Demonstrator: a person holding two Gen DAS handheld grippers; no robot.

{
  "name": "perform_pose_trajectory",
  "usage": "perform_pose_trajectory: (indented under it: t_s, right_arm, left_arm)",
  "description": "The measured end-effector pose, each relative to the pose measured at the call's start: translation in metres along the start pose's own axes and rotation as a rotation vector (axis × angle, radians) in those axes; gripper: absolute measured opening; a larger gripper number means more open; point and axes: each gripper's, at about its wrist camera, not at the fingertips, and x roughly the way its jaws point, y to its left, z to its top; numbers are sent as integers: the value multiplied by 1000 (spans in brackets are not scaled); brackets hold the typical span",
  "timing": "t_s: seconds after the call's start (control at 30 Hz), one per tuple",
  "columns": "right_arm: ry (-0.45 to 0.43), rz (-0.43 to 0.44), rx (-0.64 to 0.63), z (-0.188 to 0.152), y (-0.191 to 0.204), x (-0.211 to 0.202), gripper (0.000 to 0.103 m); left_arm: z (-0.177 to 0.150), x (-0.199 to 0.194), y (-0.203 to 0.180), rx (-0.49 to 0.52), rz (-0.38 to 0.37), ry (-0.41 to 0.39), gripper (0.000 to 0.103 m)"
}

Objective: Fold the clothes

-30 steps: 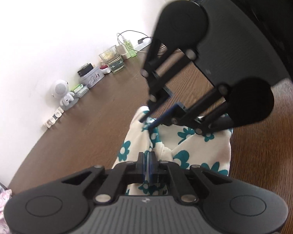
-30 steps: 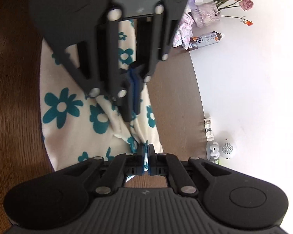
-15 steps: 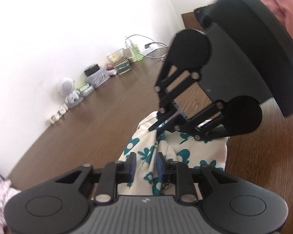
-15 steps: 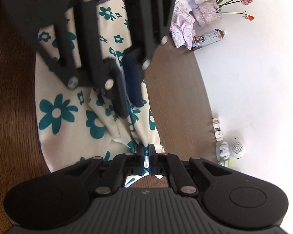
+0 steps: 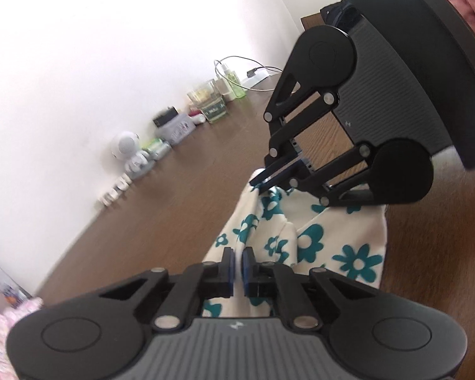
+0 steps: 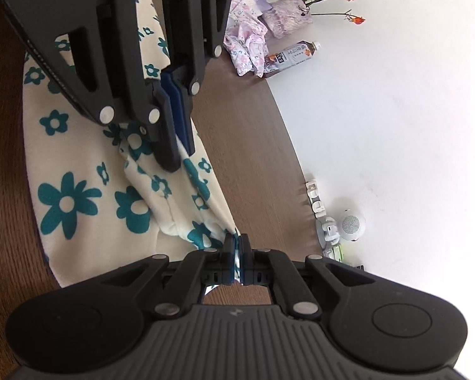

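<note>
My left claw [image 5: 237,267] pinching the cream cloth with teal flowers [image 5: 329,247], my right claw [image 6: 237,253] pinching its edge too, brown wooden table [image 5: 161,218] underneath

The garment [image 6: 88,164] is cream-white cloth printed with teal flowers, some large and some small, each with a pale centre. It lies partly folded on a dark brown wooden table [image 6: 253,158], most of it flat. Along the side nearest the wall one edge is lifted and drawn taut between two pinched points, so the cloth bunches into soft creases there, and a doubled flap lies over the flat part.
</note>
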Motion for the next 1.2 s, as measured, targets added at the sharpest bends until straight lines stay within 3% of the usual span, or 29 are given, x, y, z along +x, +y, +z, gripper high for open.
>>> perform_pose_trajectory:
  t_s: [0.07,0.23,0.47,0.63,0.77,0.83,0.93,1.1,1.2]
  right_arm:
    - [5,-1,6,-7,0,5,2]
    - [16,62,41,-22,-2,4,2]
    - [-36,192,462,-34,-57,-9,5]
    - [-48,278,720,-34,-80,14,5]
    - [91,304,780,-47,-68,39,5]
    - [84,306,833,-61,-60,37,5]
    - [69,289,879,-69,-55,32,5]
    - [70,231,835,-63,-46,29,5]
    - [80,209,818,-59,-43,28,5]
  left_arm:
    - [-2,-1,-6,41,11,8,4]
    - [-8,3,-10,52,-46,22,0]
    - [-12,-2,-15,84,-45,9,0]
    - [-15,-4,-18,94,-38,-1,0]
    - [-17,-17,4,-24,-75,-20,14]
    - [-21,-27,31,-192,-133,-61,25]
    - [-26,-27,68,-426,-208,-76,25]
    - [-41,-5,73,-482,-248,51,19]
    - [-44,-8,78,-519,-258,47,19]
